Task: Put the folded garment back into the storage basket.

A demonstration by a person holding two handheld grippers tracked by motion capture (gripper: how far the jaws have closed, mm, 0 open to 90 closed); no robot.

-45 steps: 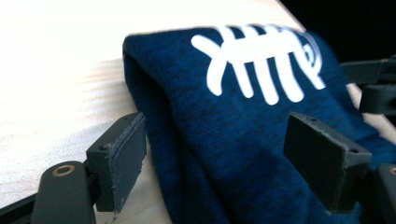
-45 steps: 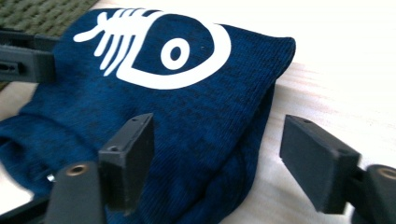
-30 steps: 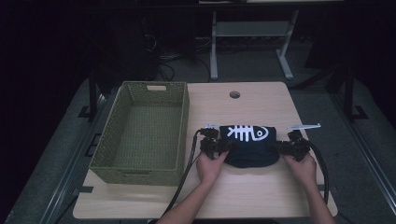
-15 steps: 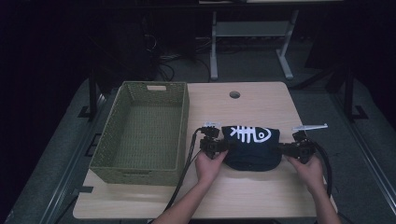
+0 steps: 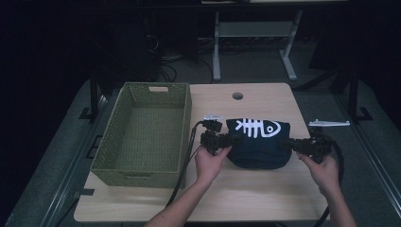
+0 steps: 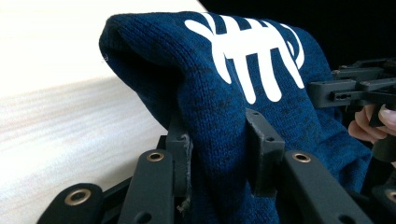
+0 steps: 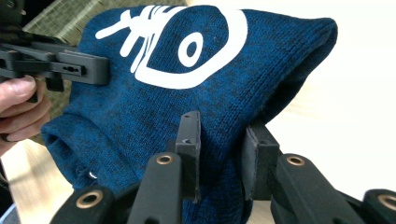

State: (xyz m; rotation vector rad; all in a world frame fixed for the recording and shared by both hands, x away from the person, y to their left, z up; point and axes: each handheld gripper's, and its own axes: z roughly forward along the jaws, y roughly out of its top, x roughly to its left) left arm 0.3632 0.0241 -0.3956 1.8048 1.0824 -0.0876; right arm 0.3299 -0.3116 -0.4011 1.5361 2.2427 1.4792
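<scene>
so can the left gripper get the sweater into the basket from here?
Probably yes. The left gripper is shut on the sweater beside the basket, whose top is open, with nothing between them. But the right gripper also grips the sweater, so both must move together.

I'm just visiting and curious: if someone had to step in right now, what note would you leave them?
Left claw: shut on the left end of the blue knit garment with the white fish-skeleton print.
Right claw: shut on its right end.
Things: the garment, folded, hangs between both claws just above the wooden table; the green woven basket stands to its left, with nothing in it.
Done: both ends gripped, garment lifted.
Left: probably carry it over into the basket and let go, though that is a guess.
</scene>
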